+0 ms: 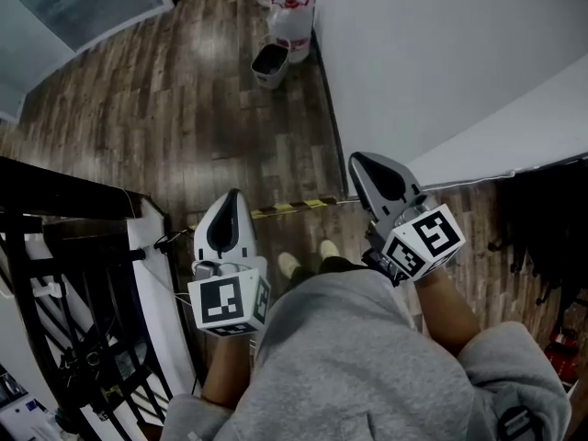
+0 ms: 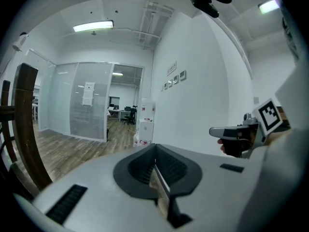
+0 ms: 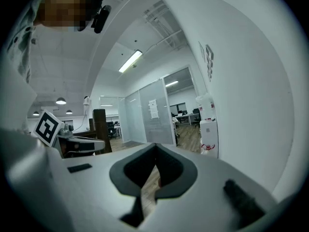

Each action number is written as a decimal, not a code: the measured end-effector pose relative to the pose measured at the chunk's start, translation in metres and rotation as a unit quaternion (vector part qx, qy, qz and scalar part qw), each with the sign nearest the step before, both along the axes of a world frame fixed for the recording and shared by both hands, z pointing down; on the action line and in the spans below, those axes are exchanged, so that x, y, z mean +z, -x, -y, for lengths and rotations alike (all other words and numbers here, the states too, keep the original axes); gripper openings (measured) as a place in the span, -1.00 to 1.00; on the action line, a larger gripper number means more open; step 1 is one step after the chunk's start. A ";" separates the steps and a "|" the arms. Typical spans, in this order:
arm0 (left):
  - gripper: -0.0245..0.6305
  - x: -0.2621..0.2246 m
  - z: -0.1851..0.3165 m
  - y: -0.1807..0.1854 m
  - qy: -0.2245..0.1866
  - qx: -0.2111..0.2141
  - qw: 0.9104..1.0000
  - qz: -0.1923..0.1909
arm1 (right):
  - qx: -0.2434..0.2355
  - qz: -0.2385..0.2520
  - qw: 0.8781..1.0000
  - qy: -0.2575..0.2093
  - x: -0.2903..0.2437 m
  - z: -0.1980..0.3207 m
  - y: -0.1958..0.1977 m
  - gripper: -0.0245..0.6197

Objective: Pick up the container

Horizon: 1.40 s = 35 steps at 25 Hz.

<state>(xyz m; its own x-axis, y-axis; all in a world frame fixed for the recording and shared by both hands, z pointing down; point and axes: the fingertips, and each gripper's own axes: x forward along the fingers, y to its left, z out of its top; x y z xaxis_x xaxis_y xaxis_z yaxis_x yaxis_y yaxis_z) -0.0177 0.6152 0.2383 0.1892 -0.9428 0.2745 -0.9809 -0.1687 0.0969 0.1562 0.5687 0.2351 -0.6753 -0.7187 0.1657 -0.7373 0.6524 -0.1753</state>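
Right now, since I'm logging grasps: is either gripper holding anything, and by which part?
Nothing is held. The left gripper and the right gripper both have their jaws shut with nothing between them, above the wooden floor.

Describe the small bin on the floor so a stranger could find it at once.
Follow the foot of the white wall away from the person, along the wooden floor. There the small bin stands right beside a clear water jug. Unlike the jug, it is open-topped, pale outside and dark inside.
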 end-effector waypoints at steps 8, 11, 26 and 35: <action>-0.88 0.006 -0.005 0.043 -0.002 -0.001 1.000 -0.007 | 0.000 0.011 1.000 0.005 0.003 -0.004 0.045 -0.85; -0.88 0.009 -0.003 0.049 -0.002 0.000 1.000 -0.011 | -0.004 0.007 1.000 0.000 0.005 -0.005 0.053 -0.85; -0.88 0.018 0.075 0.070 -0.004 -0.001 1.000 -0.003 | -0.014 0.002 1.000 -0.003 0.023 0.076 0.078 -0.85; -0.88 0.027 0.181 0.070 0.011 0.011 1.000 0.008 | -0.011 -0.006 1.000 0.004 0.033 0.177 0.080 -0.85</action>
<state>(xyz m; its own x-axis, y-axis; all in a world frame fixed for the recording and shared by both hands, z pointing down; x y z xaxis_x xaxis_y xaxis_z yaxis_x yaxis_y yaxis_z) -0.0880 0.4346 0.2653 0.2045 -0.9322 0.2986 -0.9786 -0.1873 0.0853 0.0761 0.3917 0.2683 -0.6884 -0.7025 0.1802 -0.7253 0.6667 -0.1718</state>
